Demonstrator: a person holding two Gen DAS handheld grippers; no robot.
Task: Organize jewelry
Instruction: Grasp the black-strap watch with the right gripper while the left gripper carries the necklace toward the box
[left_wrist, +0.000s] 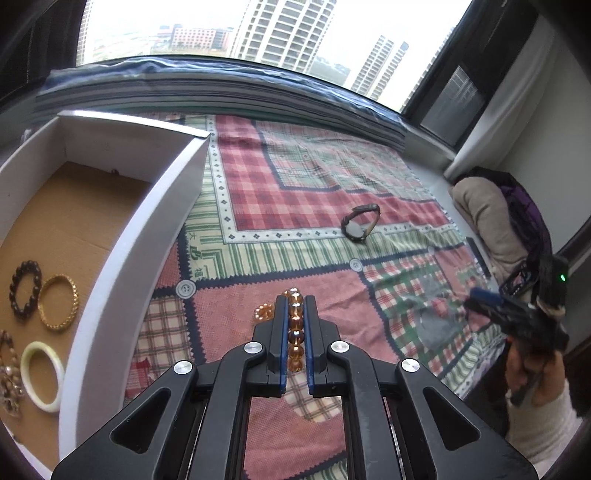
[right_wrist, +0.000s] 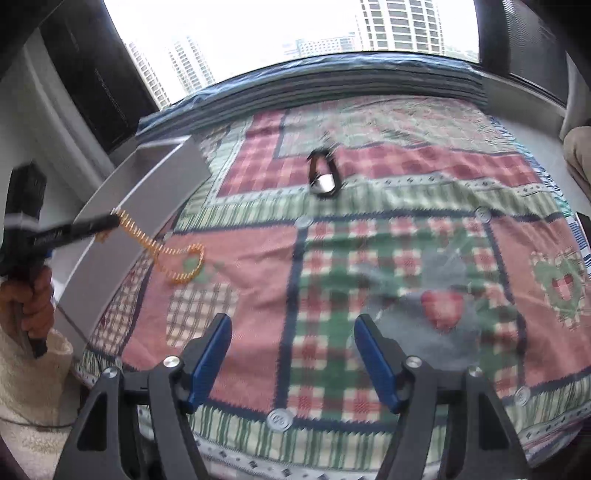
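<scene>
My left gripper is shut on an amber bead strand, held between its blue pads above the patchwork cloth. In the right wrist view the strand hangs from the left gripper with its far end on the cloth. A white box stands at the left and holds a dark bead bracelet, a gold bangle, a white bangle and a pale bead piece. A dark wristwatch lies on the cloth, also in the right wrist view. My right gripper is open and empty.
The patchwork cloth covers the surface under a window. A beige cushion and purple bag lie at the right edge. The right gripper and hand hover at the right. The box wall stands at the left of the right wrist view.
</scene>
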